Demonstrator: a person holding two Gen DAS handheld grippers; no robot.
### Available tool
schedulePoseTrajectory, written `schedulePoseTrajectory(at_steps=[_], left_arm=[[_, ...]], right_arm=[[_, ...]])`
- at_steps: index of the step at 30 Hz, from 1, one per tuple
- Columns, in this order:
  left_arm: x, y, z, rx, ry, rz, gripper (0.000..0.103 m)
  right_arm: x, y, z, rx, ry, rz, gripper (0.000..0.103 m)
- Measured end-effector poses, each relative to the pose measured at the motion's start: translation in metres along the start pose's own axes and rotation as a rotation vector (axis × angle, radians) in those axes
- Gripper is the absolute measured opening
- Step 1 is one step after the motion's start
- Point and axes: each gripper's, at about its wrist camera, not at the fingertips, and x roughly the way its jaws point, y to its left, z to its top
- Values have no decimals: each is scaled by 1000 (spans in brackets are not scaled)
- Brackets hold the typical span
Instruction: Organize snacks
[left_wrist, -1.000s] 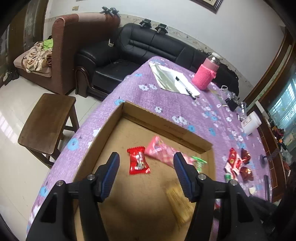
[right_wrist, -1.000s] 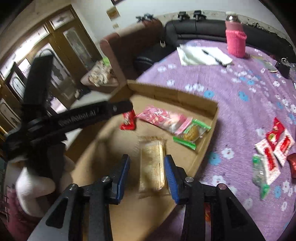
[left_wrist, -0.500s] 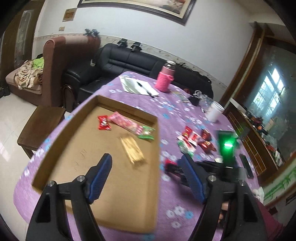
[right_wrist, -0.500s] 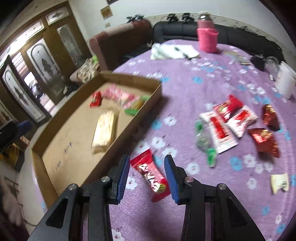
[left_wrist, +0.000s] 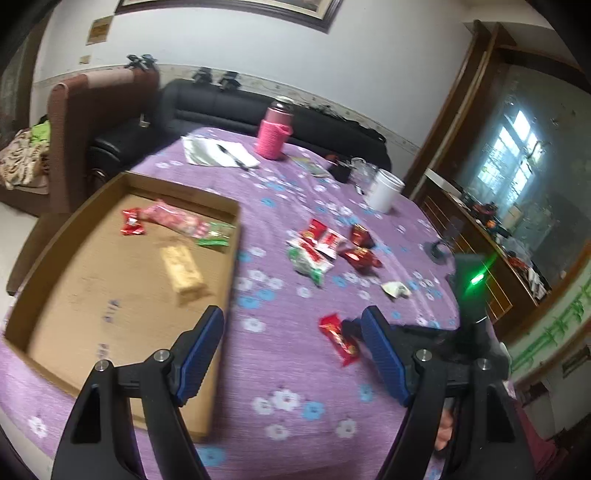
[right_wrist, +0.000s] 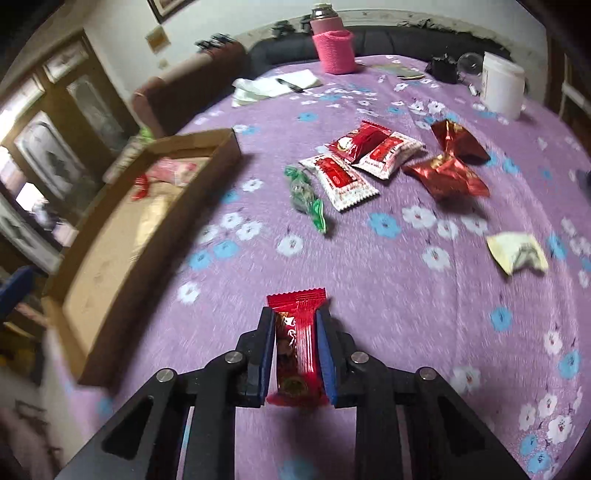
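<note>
My right gripper (right_wrist: 295, 343) is shut on a red snack bar (right_wrist: 297, 332) just above the purple flowered tablecloth. The same bar shows in the left wrist view (left_wrist: 340, 339). My left gripper (left_wrist: 293, 347) is open and empty, held above the cloth beside the cardboard tray (left_wrist: 55, 332). In the tray lie a beige bar (left_wrist: 183, 273), a pink packet (left_wrist: 173, 219), a small red candy (left_wrist: 132, 227) and a green packet (left_wrist: 216, 234). Loose snacks lie on the cloth: red-and-white packets (right_wrist: 340, 177), red foil packets (right_wrist: 447, 173), a green candy (right_wrist: 306, 199) and a pale wrapper (right_wrist: 517, 253).
At the far side of the table stand a pink-sleeved flask (left_wrist: 275, 133), a white cup (left_wrist: 384, 190), and papers with a pen (left_wrist: 221, 155). The tray's near wall (right_wrist: 155, 240) stands left of my right gripper. Sofas (left_wrist: 221, 107) lie beyond the table.
My right gripper left the tray, moved right over the cloth and closed on the red snack bar. My left gripper pulled back from the tray and swung right, staying open.
</note>
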Motion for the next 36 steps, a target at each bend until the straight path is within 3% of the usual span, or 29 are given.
schedulePoseTrajectory(at_steps=[2,5,7,12,14,16,18,22,29,33,35,36], left_arm=[[4,-9,-5,11,10,-18,76],[13,-17,-12,24,26,-32,76],[24,-22,-18,28,53,-39,76],[41,-36,-29,73,97,-35,72],[46,-39,-31,71,114,-42,72],[49,-41,-31,66,125,-46,72],[53,-44,-30,77,136,-36,72],[68,-52,-33,105,166,-15,72],[99,-67,-33,152,213,22,72],[123,-75,-31,189,240,62,72],[135,-78,-32,207,260,79,67],[139,-79,-32,213,271,81,52]], right_arm=[[-24,-20,1,36,-63,25,26],[-57,-66,6,124,-142,-28,27],[-65,-98,10,205,-155,-65,27],[-56,-146,17,369,-134,-35,28],[-50,-157,20,413,-132,-49,35],[-47,-163,24,448,-155,-63,50],[-40,-164,30,473,-168,-73,55],[-25,-153,39,430,-154,-137,55],[-11,-123,37,199,-151,-318,55],[-12,-123,35,168,-158,-351,40],[-17,-132,34,205,-166,-302,40],[-18,-135,34,218,-168,-287,40]])
